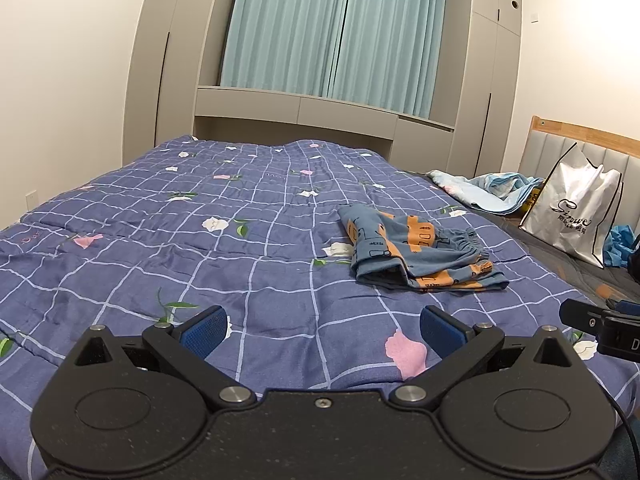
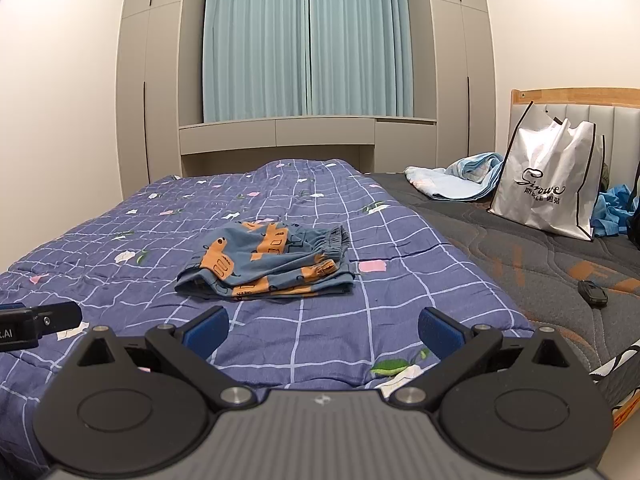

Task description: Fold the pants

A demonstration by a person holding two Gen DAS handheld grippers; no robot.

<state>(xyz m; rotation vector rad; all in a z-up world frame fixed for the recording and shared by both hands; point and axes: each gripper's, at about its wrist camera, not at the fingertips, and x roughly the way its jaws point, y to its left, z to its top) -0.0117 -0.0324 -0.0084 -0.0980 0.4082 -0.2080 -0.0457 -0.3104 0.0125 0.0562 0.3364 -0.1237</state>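
Blue pants with orange patches lie folded in a compact stack on the purple checked quilt, waistband to the right. They also show in the right wrist view, ahead and slightly left. My left gripper is open and empty, held above the quilt well short of the pants, which lie ahead to its right. My right gripper is open and empty, a short way in front of the pants. The right gripper's body shows at the left view's right edge.
A white shopping bag leans on the headboard at right. Light blue bedding is bunched beside it. A small dark object lies on the bare grey mattress. Wardrobes and curtains stand behind the bed.
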